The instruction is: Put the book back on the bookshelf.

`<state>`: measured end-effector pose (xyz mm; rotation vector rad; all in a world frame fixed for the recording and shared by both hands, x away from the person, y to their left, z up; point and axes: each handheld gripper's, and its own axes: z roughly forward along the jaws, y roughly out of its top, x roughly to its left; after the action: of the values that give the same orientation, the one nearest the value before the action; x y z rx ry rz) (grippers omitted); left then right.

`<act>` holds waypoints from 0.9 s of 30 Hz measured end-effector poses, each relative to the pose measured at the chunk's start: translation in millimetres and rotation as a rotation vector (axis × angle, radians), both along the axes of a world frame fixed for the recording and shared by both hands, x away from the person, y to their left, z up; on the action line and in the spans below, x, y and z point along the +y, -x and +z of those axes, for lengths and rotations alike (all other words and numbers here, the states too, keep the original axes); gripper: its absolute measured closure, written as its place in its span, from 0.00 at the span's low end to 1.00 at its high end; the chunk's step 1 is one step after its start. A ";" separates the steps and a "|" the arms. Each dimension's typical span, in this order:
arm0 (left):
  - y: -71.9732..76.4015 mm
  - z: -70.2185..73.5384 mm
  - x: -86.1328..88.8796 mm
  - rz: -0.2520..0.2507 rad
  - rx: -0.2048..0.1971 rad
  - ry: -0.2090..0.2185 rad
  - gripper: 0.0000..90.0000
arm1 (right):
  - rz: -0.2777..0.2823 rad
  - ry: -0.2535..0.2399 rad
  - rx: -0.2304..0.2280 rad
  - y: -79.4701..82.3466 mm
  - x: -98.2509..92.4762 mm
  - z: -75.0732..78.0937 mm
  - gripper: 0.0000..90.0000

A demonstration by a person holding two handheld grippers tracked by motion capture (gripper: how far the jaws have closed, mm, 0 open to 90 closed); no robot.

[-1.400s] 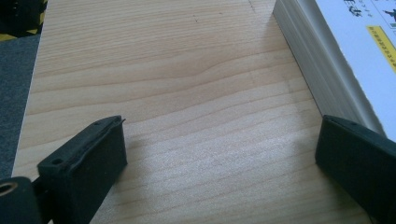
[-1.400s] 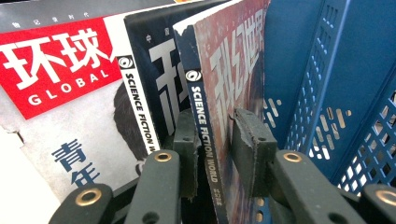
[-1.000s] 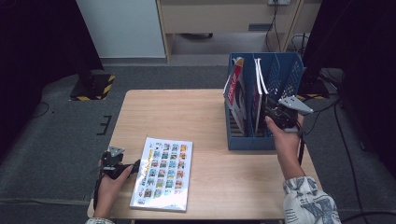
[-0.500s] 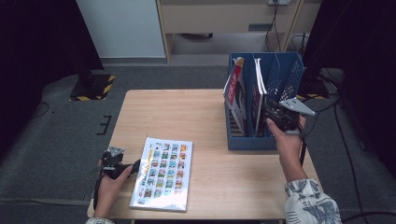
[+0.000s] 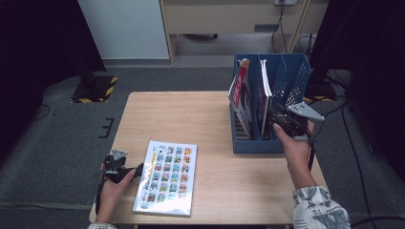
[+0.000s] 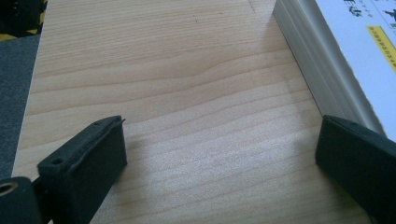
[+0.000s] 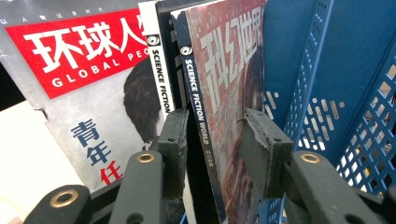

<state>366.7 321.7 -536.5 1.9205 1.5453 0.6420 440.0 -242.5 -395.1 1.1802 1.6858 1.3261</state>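
Your right gripper (image 5: 277, 119) sits at the blue file rack (image 5: 296, 76), and its jaws have just been opening: in the right gripper view the Science Fiction World magazine (image 7: 229, 88) stands between them w/ a gap on the left side, the right jaw close against or on the cover, so it looks released, no squeeze on it. My read: that mag is now filed in its slot, upright beside the Global People magazine (image 7: 84, 60), and you can back out. Room is tight there: rack's mesh wall just right of the jaws, other spines just left, so pull straight back. Your left gripper (image 5: 136, 171) rests low on the desk (image 5: 191, 114), jaws wide, nothing between them; the picture book (image 6: 345, 51) lies flat just off the right jaw, its page edge facing you. Bare desk to the jaws' left and ahead, desk edge near on the left.
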 end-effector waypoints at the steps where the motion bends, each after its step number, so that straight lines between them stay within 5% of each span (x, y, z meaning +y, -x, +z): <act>1: 0.0 0.0 0.0 0.000 0.000 0.000 0.01 | 0.000 -0.001 0.000 0.4 0.0 -0.1 0.68; 13: 0.0 0.0 0.0 0.000 0.000 0.000 0.01 | 0.012 -0.001 -0.004 8.5 0.4 -2.7 0.62; 27: 0.0 0.0 0.0 0.000 0.000 0.000 0.01 | 0.027 -0.001 0.000 22.1 9.0 -9.8 0.43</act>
<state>366.7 321.7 -536.5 1.9204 1.5453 0.6419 417.9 -233.4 -404.8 1.1613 1.7067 1.3438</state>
